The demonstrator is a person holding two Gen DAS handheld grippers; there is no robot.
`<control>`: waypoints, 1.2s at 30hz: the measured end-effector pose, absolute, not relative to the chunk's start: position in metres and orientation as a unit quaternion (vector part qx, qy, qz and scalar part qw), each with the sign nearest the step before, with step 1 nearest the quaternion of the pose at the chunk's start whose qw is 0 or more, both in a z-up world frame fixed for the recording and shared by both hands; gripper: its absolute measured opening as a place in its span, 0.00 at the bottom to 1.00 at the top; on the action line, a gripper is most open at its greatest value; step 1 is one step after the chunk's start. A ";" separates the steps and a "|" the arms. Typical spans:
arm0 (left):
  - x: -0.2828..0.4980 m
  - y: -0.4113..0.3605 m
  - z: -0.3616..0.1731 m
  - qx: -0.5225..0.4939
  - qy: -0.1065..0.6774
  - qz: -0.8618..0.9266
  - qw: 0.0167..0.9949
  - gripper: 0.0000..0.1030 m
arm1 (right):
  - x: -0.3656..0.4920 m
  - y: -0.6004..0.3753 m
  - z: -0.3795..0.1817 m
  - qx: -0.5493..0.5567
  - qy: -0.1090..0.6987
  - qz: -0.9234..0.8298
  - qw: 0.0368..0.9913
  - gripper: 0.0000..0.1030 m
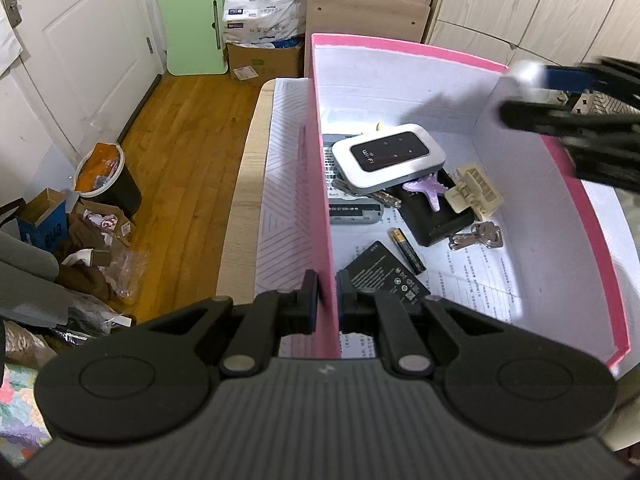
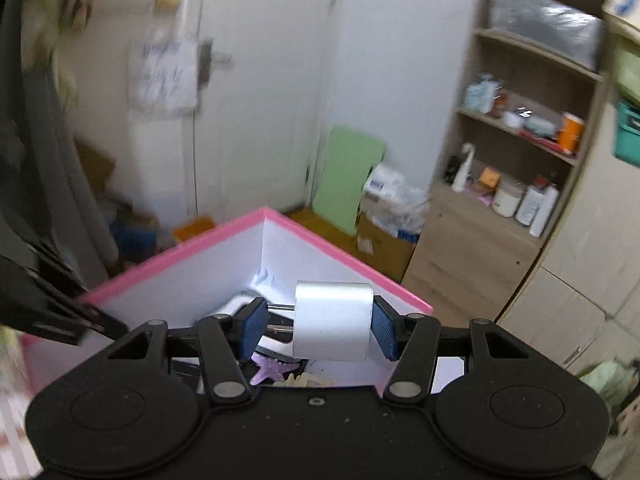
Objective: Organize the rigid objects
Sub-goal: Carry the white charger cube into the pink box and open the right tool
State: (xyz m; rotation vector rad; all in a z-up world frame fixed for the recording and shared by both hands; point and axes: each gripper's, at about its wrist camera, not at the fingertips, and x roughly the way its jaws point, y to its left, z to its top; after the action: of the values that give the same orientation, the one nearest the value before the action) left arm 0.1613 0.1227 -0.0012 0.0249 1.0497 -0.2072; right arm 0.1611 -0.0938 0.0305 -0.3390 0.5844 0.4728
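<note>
A pink box (image 1: 320,184) with white inside holds a white WiFi router (image 1: 388,158), a black battery pack (image 1: 386,278), an AA battery (image 1: 408,250), keys (image 1: 478,236), a beige clip (image 1: 474,194) and a purple starfish (image 1: 428,188). My left gripper (image 1: 327,300) is shut on the box's left wall. My right gripper (image 2: 320,326) holds a white charger plug (image 2: 332,320) by its prongs and body above the box (image 2: 200,256); it shows blurred in the left wrist view (image 1: 532,92).
The box sits on a table (image 1: 244,184) with a striped white mat (image 1: 284,200). Floor clutter, a bin (image 1: 108,176) and cardboard boxes lie left. A green board (image 1: 192,24), a wooden shelf unit (image 2: 520,152) and wardrobes stand behind.
</note>
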 end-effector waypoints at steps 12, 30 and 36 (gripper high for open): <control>0.161 0.131 -0.001 -0.002 0.496 -0.121 0.860 0.10 | 0.244 -0.058 -0.014 -0.263 0.434 0.186 0.842 0.59; 0.162 0.133 -0.003 -0.013 0.495 -0.125 0.860 0.11 | 0.186 -0.155 0.030 -0.083 0.290 0.166 0.939 0.73; 0.162 0.133 -0.003 -0.017 0.497 -0.119 0.859 0.11 | 0.177 -0.220 -0.003 0.021 0.321 0.130 0.938 0.67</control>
State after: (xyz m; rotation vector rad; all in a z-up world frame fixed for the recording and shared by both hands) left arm 0.1618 0.1333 -0.0026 -0.0366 1.0445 -0.2502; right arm 0.1767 -0.2199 -0.0027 0.0434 0.6566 0.2646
